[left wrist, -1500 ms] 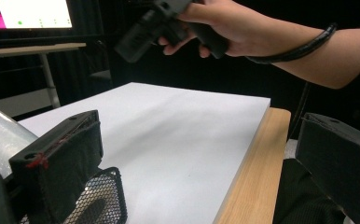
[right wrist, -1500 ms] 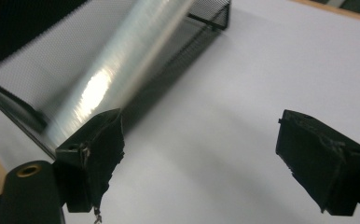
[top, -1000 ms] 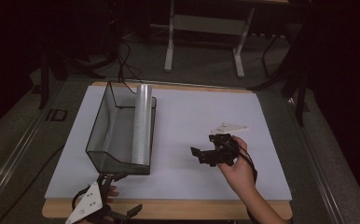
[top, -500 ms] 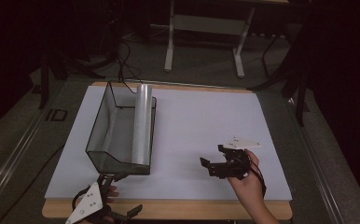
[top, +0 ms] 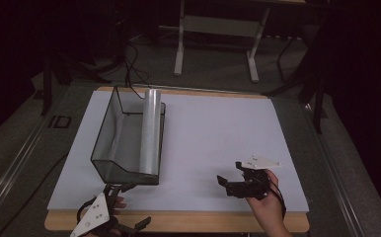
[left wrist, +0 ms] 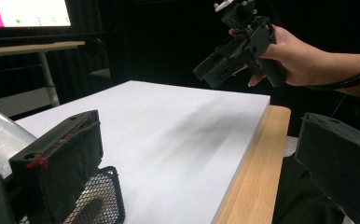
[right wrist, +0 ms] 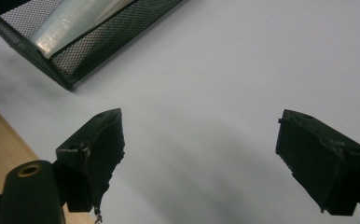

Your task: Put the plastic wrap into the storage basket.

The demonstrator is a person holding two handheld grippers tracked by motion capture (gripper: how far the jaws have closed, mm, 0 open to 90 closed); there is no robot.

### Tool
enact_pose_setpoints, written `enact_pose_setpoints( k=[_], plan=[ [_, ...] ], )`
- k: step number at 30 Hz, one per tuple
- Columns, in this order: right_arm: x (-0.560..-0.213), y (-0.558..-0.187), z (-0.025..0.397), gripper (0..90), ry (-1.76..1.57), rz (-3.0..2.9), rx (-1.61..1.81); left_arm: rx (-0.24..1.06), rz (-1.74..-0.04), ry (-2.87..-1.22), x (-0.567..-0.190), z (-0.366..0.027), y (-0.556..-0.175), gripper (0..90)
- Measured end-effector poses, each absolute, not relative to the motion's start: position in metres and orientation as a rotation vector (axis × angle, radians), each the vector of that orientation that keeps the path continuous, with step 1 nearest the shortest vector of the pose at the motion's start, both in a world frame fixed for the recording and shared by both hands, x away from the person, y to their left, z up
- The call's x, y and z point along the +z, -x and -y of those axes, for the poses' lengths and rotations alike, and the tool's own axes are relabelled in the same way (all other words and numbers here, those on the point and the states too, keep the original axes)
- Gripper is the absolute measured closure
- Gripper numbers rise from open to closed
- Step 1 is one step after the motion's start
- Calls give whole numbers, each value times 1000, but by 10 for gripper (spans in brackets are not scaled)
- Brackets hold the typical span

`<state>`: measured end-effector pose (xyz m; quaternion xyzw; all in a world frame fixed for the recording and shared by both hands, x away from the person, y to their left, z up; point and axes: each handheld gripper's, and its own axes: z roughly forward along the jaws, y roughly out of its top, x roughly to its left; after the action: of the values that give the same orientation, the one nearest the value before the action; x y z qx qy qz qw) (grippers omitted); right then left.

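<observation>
Both grippers released: left gripper [top: 129,205] beside mesh tray [top: 110,140]; right gripper [top: 230,178] well apart.

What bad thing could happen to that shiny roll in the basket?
The roll lies along the right wall of the mesh basket, with its far end poking over the rim, so a nudge might tip it out. The left gripper, open, sits right by the basket's near corner at the table edge and could bump it. The right gripper is open, well clear.
</observation>
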<state>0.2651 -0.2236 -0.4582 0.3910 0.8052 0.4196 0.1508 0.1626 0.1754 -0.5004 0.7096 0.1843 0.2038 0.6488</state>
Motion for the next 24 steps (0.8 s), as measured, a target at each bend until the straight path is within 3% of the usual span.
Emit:
enact_pose_setpoints(
  k=[24],
  plan=[
    [-483, -262, 238, 151, -1115, -2309, 1182, 456, -411, -1630, -502, -174, -162, 10]
  ],
)
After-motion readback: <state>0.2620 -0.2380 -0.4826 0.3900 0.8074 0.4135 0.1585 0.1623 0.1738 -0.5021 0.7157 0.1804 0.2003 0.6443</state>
